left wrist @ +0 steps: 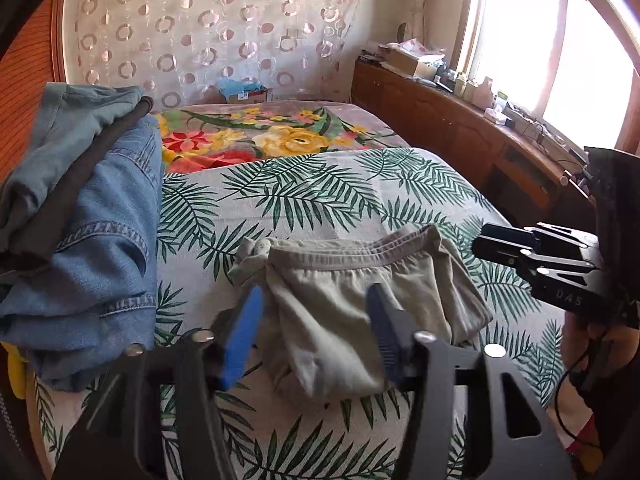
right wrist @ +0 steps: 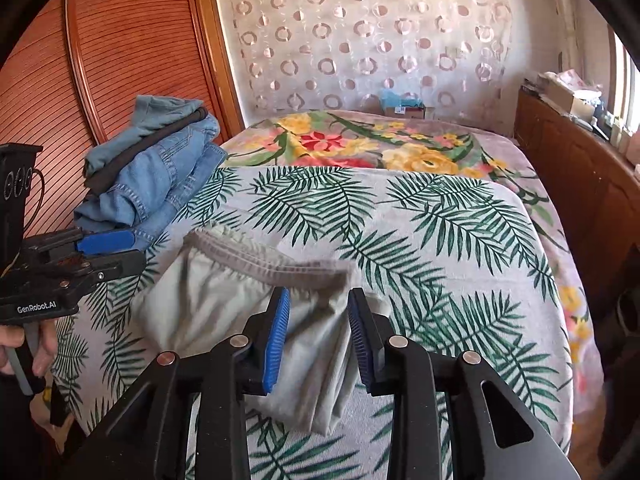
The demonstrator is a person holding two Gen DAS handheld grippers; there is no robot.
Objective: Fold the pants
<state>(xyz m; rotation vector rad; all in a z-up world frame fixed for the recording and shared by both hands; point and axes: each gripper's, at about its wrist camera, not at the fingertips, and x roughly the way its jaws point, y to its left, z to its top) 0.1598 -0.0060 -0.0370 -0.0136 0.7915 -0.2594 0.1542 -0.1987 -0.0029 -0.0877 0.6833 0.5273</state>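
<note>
pants' (right wrist: 224,296) waistband blurred, window (left wrist: 540,40) overexposed

Left gripper (left wrist: 316,332), right gripper (right wrist: 320,336) — black frames, blue ribbed pads, silver screws.

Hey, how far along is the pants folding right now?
Nearly done, it seems. The grey pants lie on the leaf-print sheet as a compact bundle, waistband on top. Both the left gripper and right gripper stand open over it, gripping nothing. Probably left: tidy its loose edges and perhaps move it to the stack of folded jeans.
</note>
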